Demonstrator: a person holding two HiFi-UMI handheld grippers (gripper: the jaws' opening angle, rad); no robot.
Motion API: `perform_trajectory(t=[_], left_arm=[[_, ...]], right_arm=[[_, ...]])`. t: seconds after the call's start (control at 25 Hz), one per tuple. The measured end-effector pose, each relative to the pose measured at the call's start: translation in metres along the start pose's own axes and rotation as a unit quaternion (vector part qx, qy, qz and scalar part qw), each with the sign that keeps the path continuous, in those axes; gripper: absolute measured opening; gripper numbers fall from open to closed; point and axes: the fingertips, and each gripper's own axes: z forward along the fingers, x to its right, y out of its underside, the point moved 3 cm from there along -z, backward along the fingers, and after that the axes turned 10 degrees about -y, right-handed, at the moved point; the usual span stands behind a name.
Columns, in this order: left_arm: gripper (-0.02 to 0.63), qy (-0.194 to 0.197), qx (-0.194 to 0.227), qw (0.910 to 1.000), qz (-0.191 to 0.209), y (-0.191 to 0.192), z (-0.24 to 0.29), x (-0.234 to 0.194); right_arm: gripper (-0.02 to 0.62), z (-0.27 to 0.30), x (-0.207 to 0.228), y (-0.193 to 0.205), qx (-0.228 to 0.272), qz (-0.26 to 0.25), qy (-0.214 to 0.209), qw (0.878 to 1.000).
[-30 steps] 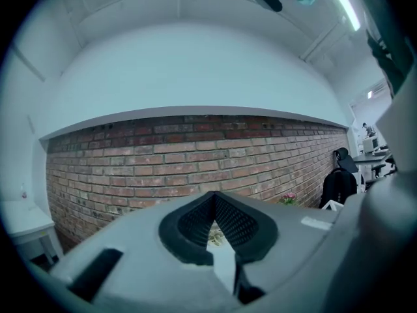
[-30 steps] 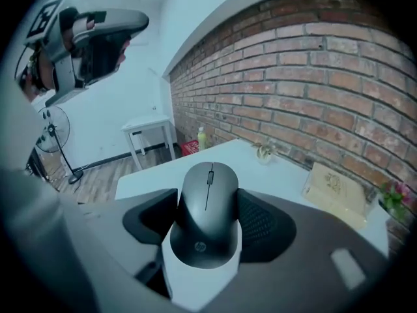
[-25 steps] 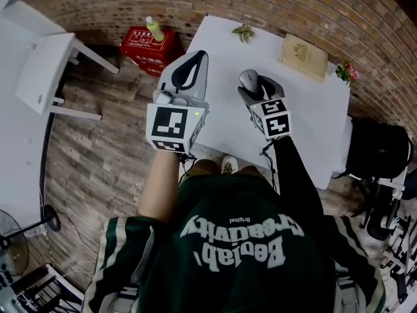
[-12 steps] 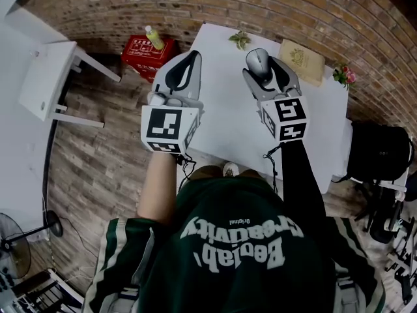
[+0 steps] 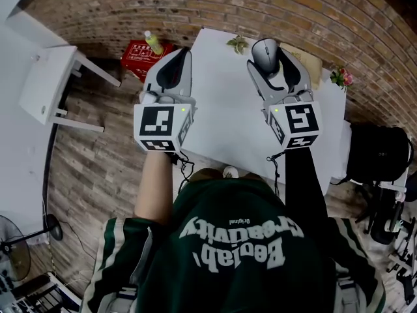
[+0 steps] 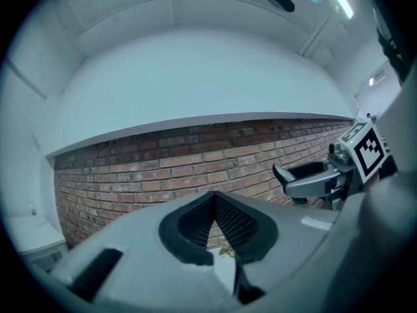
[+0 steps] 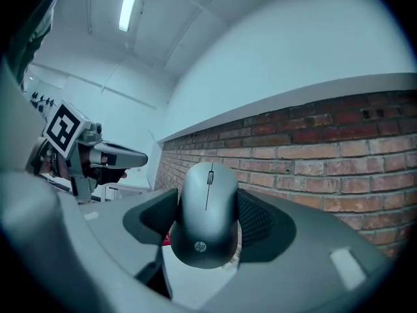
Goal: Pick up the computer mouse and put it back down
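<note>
The pick-up half looks done. The right hand-held gripper (image 5: pixel 268 60) has its jaws closed on the mouse (image 7: pixel 207 214), one pad against each long side, so they stand fairly wide. In the right gripper view the mouse sits nose-up between the pads with the brick wall behind it. The white counter (image 5: pixel 221 109) shows only below its tail, so I judge it to be held in the air, well clear of the surface, over the far part of the counter. The left hand-held gripper (image 6: pixel 214 201) is closed on nothing, its pad tips meeting. It hangs beside the counter's left edge and takes no part. The step in hand seems to be the top of the lift, and what remains is to set the mouse back down. That calls for lowering the right hand-held gripper with the grip unchanged until the mouse's underside rests flat on a bare patch of counter. The open middle looks the safest place, away from the leafy sprig (image 5: pixel 237 43) at the far edge. Only then should the jaws be spread. Opening them too soon would drop the mouse, and its smooth, rounded sides could slip if the grip tilts.
</note>
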Motion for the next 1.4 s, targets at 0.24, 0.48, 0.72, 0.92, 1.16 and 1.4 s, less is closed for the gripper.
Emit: perform_trajectory(t=[0.24, 0.48, 0.72, 0.92, 1.16, 1.4], left_arm=[[0.000, -0.012, 0.006, 0.9999, -0.006, -0.007, -0.002, -0.009], [0.000, -0.018, 0.010, 0.9998, -0.004, -0.013, -0.007, -0.012], [0.000, -0.020, 0.013, 0.9997, -0.004, -0.015, -0.009, -0.010], [0.000, -0.019, 0.015, 0.9997, -0.005, -0.016, -0.008, -0.008], [0.000, -0.018, 0.015, 0.9997, -0.002, -0.017, -0.009, -0.007], [0.000, -0.014, 0.015, 0.9998, -0.003, -0.014, -0.007, -0.007]], right_arm=[[0.301, -0.008, 0.000, -0.017, 0.023, -0.012, 0.003, 1.000], [0.302, -0.012, 0.001, -0.018, 0.020, -0.010, 0.010, 1.000], [0.302, -0.017, 0.003, -0.015, 0.018, -0.009, 0.014, 1.000], [0.302, -0.017, 0.005, -0.016, 0.022, -0.007, 0.014, 1.000], [0.303, -0.017, 0.006, -0.016, 0.021, -0.003, 0.014, 1.000], [0.302, -0.015, 0.008, -0.012, 0.018, -0.003, 0.014, 1.000]])
